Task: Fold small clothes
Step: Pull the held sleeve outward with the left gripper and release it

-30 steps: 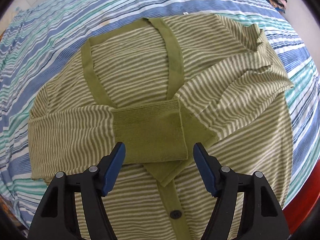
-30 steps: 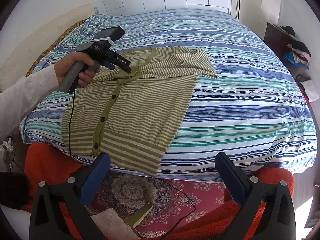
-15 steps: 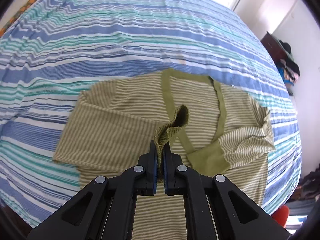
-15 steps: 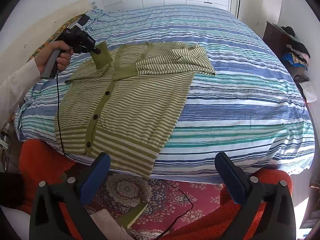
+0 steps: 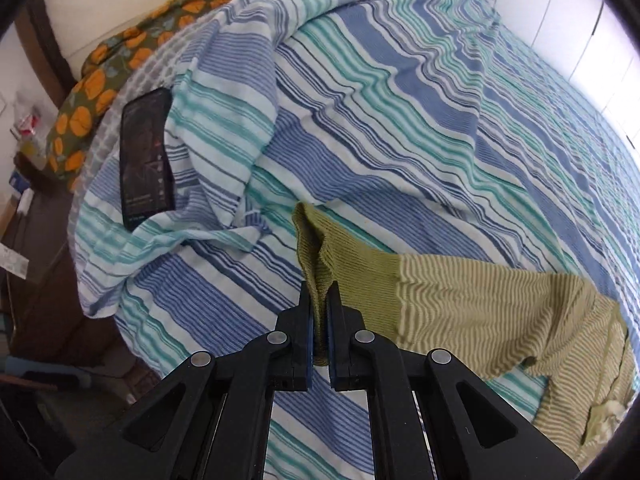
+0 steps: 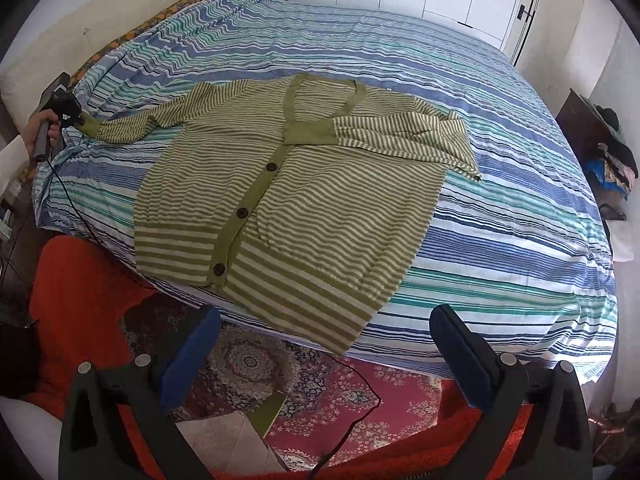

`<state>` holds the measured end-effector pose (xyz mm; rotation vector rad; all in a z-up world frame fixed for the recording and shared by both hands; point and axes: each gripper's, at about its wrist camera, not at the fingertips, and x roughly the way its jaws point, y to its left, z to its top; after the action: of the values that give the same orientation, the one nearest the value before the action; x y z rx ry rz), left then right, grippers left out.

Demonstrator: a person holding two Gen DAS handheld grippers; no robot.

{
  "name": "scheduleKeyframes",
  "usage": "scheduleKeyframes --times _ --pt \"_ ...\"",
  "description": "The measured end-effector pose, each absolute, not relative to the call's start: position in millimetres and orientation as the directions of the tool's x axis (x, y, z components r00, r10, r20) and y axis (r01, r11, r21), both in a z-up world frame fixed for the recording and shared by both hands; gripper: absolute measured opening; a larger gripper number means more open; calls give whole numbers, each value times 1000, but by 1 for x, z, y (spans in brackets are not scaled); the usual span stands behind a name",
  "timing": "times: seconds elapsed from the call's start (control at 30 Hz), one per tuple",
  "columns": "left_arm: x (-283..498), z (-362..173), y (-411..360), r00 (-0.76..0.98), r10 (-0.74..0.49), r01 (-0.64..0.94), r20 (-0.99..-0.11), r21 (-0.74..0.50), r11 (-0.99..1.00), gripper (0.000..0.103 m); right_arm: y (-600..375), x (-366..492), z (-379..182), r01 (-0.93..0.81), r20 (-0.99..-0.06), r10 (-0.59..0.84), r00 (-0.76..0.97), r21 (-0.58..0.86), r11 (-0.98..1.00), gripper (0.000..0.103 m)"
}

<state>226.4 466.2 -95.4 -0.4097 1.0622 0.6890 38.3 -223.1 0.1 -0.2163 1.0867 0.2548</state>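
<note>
**A:** Fingers first; how do yours stand?

**B:** My left gripper (image 5: 319,322) has its blue pads pressed together on the plain green cuff (image 5: 316,256) of the cardigan's sleeve; the knit bunches up between them and stands above the tips; beyond it the striped sleeve (image 5: 480,312) runs off to the right across the bedspread (image 5: 400,100). My right gripper (image 6: 324,356) is spread wide, pads well apart, touching nothing; it hangs off the foot of the bed, over the patterned rug (image 6: 256,364).

**A:** And the cardigan itself?

**B:** From my right wrist view, the cardigan (image 6: 312,200) lies flat and face up on the bedspread, buttoned, its hem at the near edge of the bed and partly over it; the sleeve at the right of that view is folded in across the chest, its cuff (image 6: 312,132) lying on the button band below the neckline; the other sleeve is drawn out to the left, its end in my left gripper at the bed's side.

**A:** Anything farther off?

**B:** Past the cuff in my left view a dark phone (image 5: 146,160) lies on the rumpled bedspread; behind that, a pillow (image 5: 120,52) with orange print.
</note>
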Motion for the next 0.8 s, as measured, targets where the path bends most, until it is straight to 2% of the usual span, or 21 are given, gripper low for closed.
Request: scheduleKeyframes --times 0.13,0.27,0.4,0.5,0.53,0.57,0.6,0.63,0.7,0.77,0.8 --pt "216 -102 488 243 427 -739 -871 119 663 3 -205 34 5 -343 -893 84 441 -81 936 103" --pt "202 -114 517 189 427 -795 -884 118 595 3 -197 31 7 -348 -895 70 441 -99 932 103" --pt "204 -144 519 95 435 -766 -895 214 607 5 -193 32 6 -355 -900 70 430 -98 930 103" --pt "206 -168 508 -20 454 -715 -891 329 616 17 -195 36 6 -374 -904 113 412 -55 926 103" --pt "202 -168 501 -20 483 -711 -876 352 609 34 -199 40 7 -379 -899 134 417 -38 925 103" --pt "197 -163 492 10 509 -715 -861 350 606 45 -204 46 10 -378 -890 146 433 -32 925 103" --pt "189 -156 481 55 531 -723 -846 333 606 66 -210 53 13 -375 -875 149 461 -40 926 103" --pt "180 -148 466 102 549 -732 -830 311 607 77 -216 63 15 -372 -860 144 489 -56 926 103" --pt "163 -134 433 200 540 -726 -817 247 642 79 -225 91 12 -360 -841 117 528 -97 928 103" --pt "147 -123 397 291 472 -704 -833 147 694 80 -221 127 -2 -355 -840 95 534 -120 927 103" --pt "140 -120 379 338 422 -696 -841 78 714 84 -213 146 -10 -368 -845 101 526 -120 922 103"
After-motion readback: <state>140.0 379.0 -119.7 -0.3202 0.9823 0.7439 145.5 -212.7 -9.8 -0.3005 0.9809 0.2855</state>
